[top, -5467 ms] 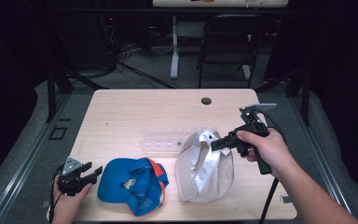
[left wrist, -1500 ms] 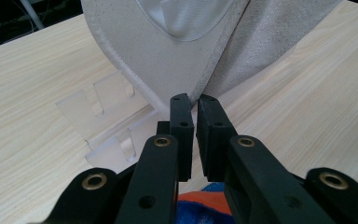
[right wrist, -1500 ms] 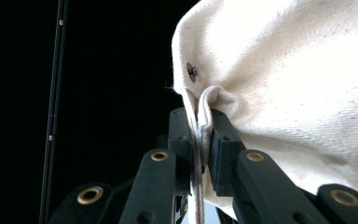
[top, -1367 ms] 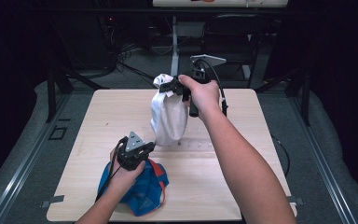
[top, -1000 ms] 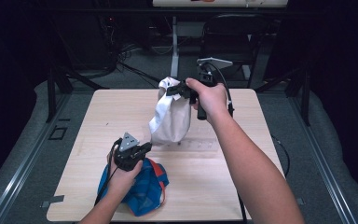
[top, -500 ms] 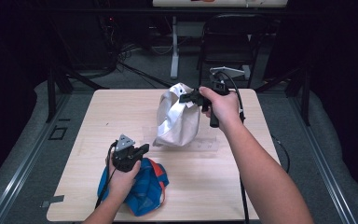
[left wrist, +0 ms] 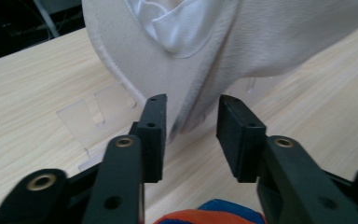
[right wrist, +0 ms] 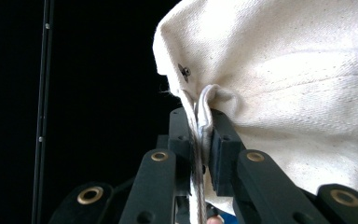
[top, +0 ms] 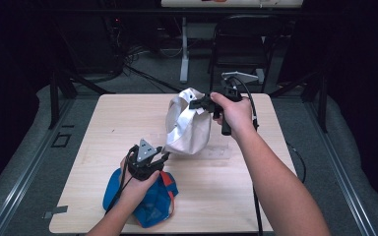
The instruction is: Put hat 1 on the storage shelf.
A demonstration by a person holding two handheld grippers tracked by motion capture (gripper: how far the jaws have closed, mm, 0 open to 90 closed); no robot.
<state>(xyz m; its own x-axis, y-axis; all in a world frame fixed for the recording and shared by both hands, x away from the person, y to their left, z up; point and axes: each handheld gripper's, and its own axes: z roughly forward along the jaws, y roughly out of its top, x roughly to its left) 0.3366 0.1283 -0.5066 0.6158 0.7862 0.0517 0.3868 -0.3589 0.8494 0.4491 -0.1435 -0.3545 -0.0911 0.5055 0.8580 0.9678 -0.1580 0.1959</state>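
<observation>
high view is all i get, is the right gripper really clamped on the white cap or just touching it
Observer: Clamped. In the right gripper view the right gripper pinches a fold of the white cap between its pads.
Operator: and the left one, has it got the brim
Observer: Not yet. The left gripper has just been opening; the cap's lower edge hangs between the jaws, but the pads do not press on it.
Operator: anything under the cap i should know about
Observer: A clear plastic stand lies flat on the table, just behind the cap.
</observation>
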